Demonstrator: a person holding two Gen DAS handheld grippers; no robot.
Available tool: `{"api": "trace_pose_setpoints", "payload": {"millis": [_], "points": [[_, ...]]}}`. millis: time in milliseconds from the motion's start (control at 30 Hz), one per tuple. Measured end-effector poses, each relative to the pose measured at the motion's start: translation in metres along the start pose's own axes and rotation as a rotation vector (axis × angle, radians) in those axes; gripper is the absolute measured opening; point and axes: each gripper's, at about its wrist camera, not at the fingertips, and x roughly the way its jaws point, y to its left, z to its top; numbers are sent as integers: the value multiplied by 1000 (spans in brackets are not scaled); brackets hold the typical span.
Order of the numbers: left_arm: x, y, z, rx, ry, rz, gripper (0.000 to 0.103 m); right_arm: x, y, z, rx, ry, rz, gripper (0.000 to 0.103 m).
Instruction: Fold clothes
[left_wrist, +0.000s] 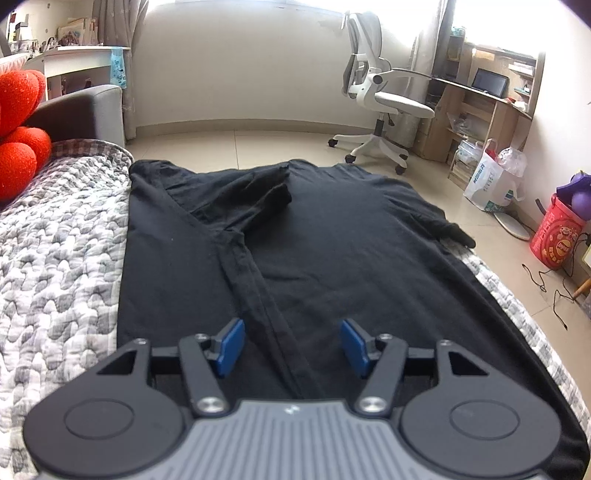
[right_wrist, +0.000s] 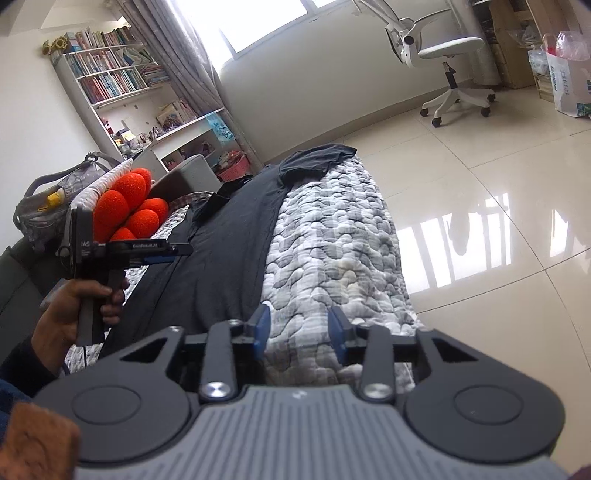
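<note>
A black T-shirt (left_wrist: 351, 251) lies flat on the grey-and-white quilt (left_wrist: 55, 258) of a bed. Its left side is folded inward, with the sleeve (left_wrist: 255, 192) lying across the chest. The folded edge (left_wrist: 258, 295) runs down toward my left gripper (left_wrist: 293, 345). That gripper hovers low over the shirt's near end, open, its blue pads (left_wrist: 232, 347) on either side of the edge without touching it. In the right wrist view the shirt (right_wrist: 229, 229) stretches away on the left. My right gripper (right_wrist: 300, 332) stands open over bare quilt (right_wrist: 332, 240) by the bed's edge. A hand holds the left gripper (right_wrist: 181, 253) over the shirt.
Red round cushions (left_wrist: 18, 147) sit at the bed's left by a grey sofa arm (left_wrist: 92, 107). A white office chair (left_wrist: 384, 107), a wooden desk (left_wrist: 491, 107), a white bag (left_wrist: 491, 181), a red bucket (left_wrist: 557, 236) and cables (left_wrist: 554, 288) stand on the tiled floor to the right.
</note>
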Motion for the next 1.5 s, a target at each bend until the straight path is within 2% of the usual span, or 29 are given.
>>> {"api": "trace_pose_setpoints", "payload": {"millis": [133,333,500,700,767,867,1033,1167,1400,1500], "points": [[-3,-1,-5,33,-14,28,61,13,-1,8,5,0,19,41],[-3,3,2,21,-13,3,62,33,-7,29,77,-20,51,41],[7,6,14,-1,-19,3,62,51,-19,56,176,-25,70,41],[16,4,29,-4,-44,3,62,84,-22,96,168,3,68,42],[19,2,33,6,-52,14,62,97,-29,107,206,13,72,44],[24,5,36,-7,-52,-6,62,118,-41,122,276,28,57,44],[37,13,40,-40,-44,-13,62,155,-56,146,383,41,83,46],[47,22,44,-73,-27,-28,62,185,-63,159,426,65,31,47],[54,26,53,-65,-45,-58,62,220,-68,171,391,85,-46,48],[60,23,46,-31,-55,-66,67,227,-68,176,372,85,-49,48]]}}
